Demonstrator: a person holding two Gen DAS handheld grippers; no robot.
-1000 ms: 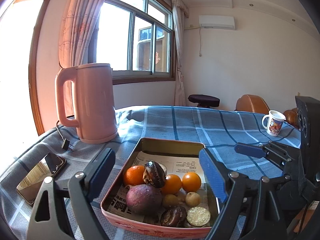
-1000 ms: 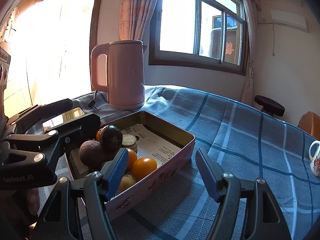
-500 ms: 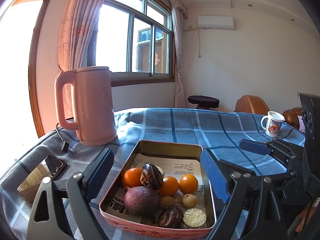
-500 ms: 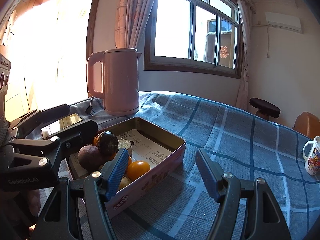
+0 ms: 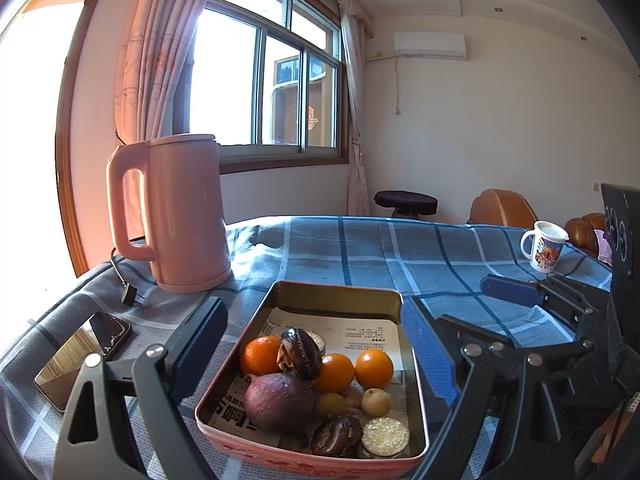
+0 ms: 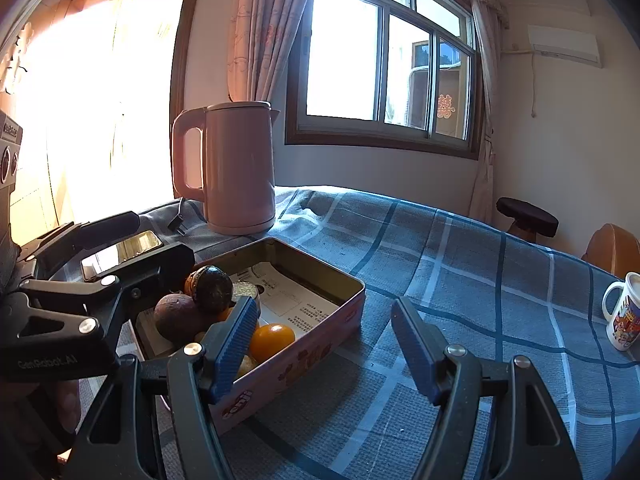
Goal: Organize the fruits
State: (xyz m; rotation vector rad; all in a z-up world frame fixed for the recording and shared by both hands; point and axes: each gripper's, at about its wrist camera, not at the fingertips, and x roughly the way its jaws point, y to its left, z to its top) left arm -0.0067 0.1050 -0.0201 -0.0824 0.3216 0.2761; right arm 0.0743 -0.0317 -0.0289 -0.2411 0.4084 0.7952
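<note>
A pink tin tray (image 5: 340, 294) lined with newspaper holds the fruit on the blue checked tablecloth. In it lie three oranges (image 5: 374, 368), a purple fruit (image 5: 278, 402), two dark wrinkled fruits (image 5: 300, 352), small yellow fruits (image 5: 376, 402) and a round cake (image 5: 384, 436). My left gripper (image 5: 312, 312) is open, its blue pads standing either side of the tray's near end with nothing held. In the right wrist view the tray (image 6: 320, 344) sits at lower left. My right gripper (image 6: 324, 306) is open beside the tray's right wall, its left finger (image 6: 236, 340) overlapping that wall. It also shows as the right gripper (image 5: 464, 302).
A pink kettle (image 5: 184, 216) with its loose plug (image 5: 130, 294) stands at the back left of the table. A phone (image 5: 80, 356) lies near the left edge. A printed mug (image 5: 544, 252) stands far right. A stool (image 5: 406, 202) and brown chairs (image 5: 502, 208) are beyond the table.
The tray has slid slightly left in the right wrist view as that gripper drifted. The left gripper has kept still. Nothing was taken hold of or let go.
</note>
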